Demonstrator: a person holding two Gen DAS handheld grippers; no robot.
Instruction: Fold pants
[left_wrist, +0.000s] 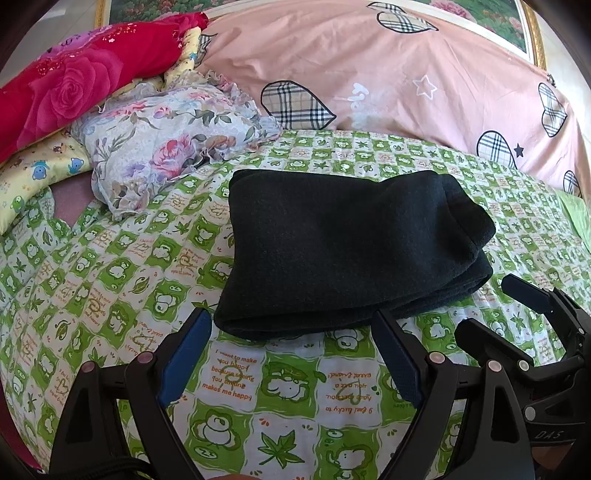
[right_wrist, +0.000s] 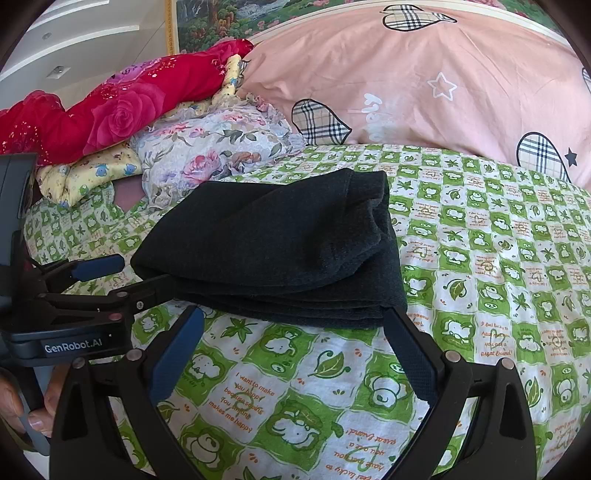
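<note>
On green bedsheet (left_wrist: 110, 295), folded black pants (left_wrist: 343, 251), both hand-held grippers (left_wrist: 291, 354) (right_wrist: 295, 354) released.

Bed (left_wrist: 92, 280) covered by green-and-white checked sheet with cartoon print. Pink duvet (left_wrist: 406, 74) with plaid hearts heaped at far side. Red rose-print blanket (left_wrist: 74, 81), floral cloth (left_wrist: 166, 147), yellow pillow (left_wrist: 33, 173) piled far left. Gold-framed landscape picture (right_wrist: 229, 18) on wall behind. Bright daylight.

Folded pants (right_wrist: 273, 251) on bedsheet (right_wrist: 480, 240); right gripper (right_wrist: 293, 321) fingers apart.
</note>
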